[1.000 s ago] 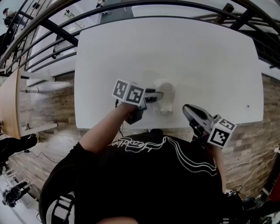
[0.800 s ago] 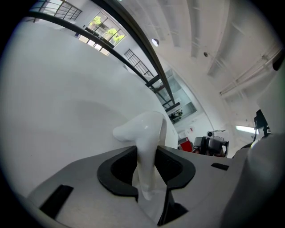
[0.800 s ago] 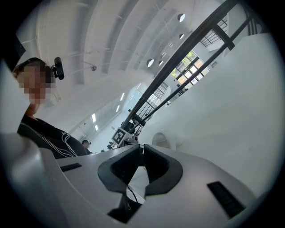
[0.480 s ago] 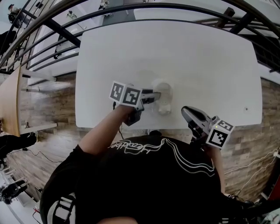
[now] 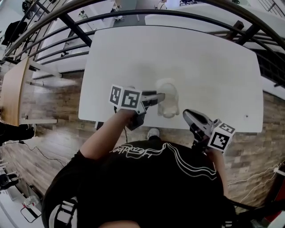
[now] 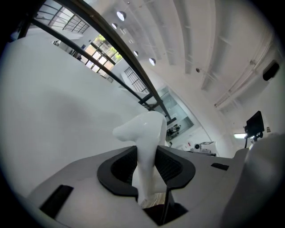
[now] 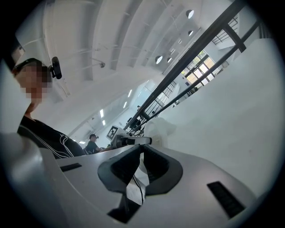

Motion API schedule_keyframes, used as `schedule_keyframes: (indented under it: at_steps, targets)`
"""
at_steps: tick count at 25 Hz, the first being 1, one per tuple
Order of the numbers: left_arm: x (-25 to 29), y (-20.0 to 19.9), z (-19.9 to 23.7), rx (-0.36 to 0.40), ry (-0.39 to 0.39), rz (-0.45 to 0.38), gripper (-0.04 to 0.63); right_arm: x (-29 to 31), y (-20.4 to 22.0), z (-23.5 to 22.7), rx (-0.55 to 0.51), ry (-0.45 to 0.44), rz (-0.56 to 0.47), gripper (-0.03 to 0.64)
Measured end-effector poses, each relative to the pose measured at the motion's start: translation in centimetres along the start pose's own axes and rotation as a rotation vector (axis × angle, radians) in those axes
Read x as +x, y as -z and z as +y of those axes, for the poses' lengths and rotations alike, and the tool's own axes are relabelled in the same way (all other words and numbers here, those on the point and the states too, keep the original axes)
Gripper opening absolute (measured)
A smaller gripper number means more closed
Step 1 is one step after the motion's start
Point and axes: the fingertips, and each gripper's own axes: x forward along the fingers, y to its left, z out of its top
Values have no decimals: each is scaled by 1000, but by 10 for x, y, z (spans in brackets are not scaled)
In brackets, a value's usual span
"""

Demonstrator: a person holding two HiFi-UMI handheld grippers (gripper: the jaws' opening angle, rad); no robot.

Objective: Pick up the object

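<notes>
**White object clamped in the left fingers, right fingers empty**

The left gripper (image 6: pixel 147 161) is holding the white object (image 6: pixel 144 133). Its two dark fingers (image 6: pixel 121 165) are standing fairly wide and pressing on the object's narrow lower part from either side. The glossy upper part is rising above the fingertips and bulging out to one side. Whether the object's underside is touching the worktop (image 6: pixel 53 102) cannot be told.

The right gripper (image 7: pixel 141 162) is carrying nothing. Its fingers are drawn together at the tips, and only a thin cable is showing through the slit lower down. Just past these fingertips, the white object and the left gripper holding it are appearing side-on.

From the head view, the left gripper (image 5: pixel 160 95) is reaching in from the object's left. The right gripper (image 5: pixel 188 114) is hanging just beside the object on the other side, at the worktop's near edge, its fingers pointing toward the object (image 5: pixel 171 100) without touching it.

Beyond both pairs of fingers the bare white worktop (image 5: pixel 200 58) is stretching away. Past its far edge a dark railing (image 5: pixel 133 13) is curving across.
</notes>
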Motion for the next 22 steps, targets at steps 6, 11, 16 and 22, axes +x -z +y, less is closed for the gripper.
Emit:
schedule_keyframes:
  at_steps: [6,11,16,22]
  targets:
    - [-21,2,-59,22,34,-95,129,-29,-7,28,-48,-13,-19,29]
    - [-30,15,-111,62,37,-161,127,-71,-14,45,-86,-3,-67,29]
    - [-37,38,-170,89,58,-221,129,-121,-16,65,-105,16,-139,29]
    - [-56,86,-227,84,93,-295,129,-174,4,102,-146,22,-196,29]
